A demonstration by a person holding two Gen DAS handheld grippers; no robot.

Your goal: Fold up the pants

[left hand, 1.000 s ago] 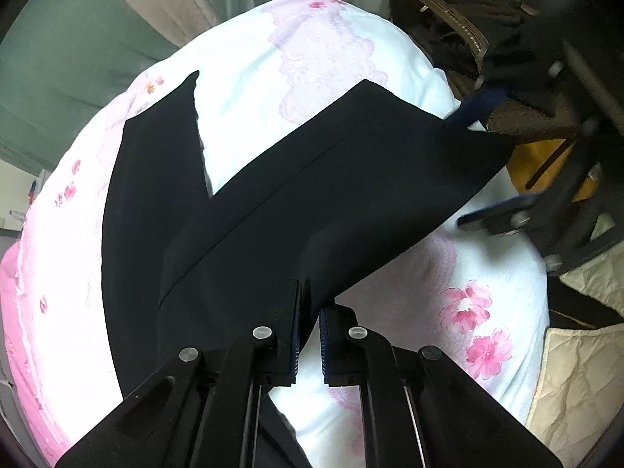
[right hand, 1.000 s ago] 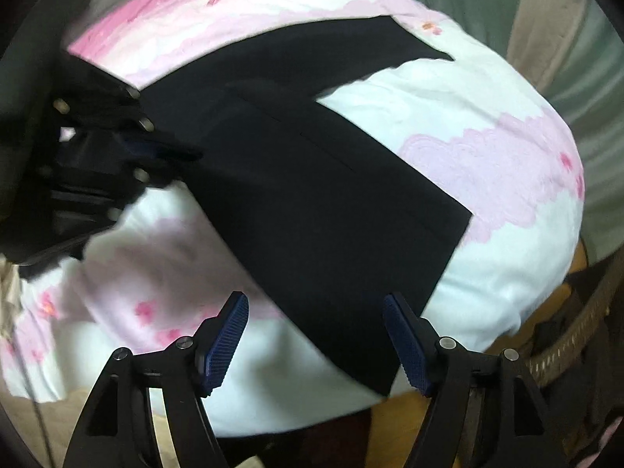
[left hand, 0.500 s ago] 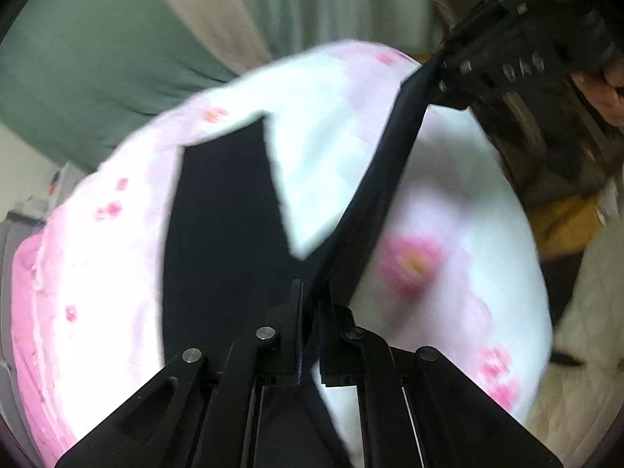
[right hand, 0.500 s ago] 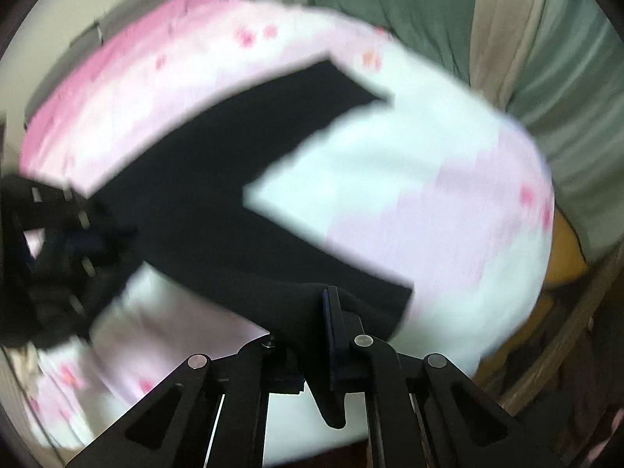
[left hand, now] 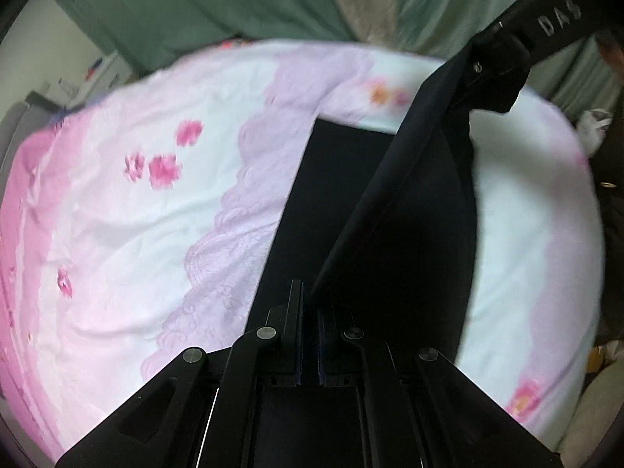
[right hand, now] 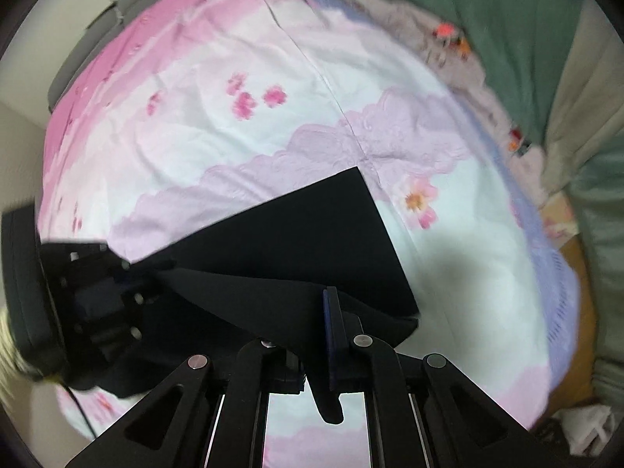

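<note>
Both hand-held grippers are raised over the bed, each pinching an edge of the one pair of black pants (left hand: 390, 234). Left hand-held gripper (left hand: 310, 312) has its jaws closed on the cloth, and so does the right hand-held gripper (right hand: 318, 331); a taut, smooth fold stretches between the two. Below it, the other flat, straight-edged pant leg (right hand: 312, 226) lies on the soft pink-and-white floral bedspread (right hand: 234, 136). Green curtains (left hand: 195, 0) hang behind.

Black pants (left hand: 394, 210): one leg flat on bedspread, other lifted taut, edge raised above it.
</note>
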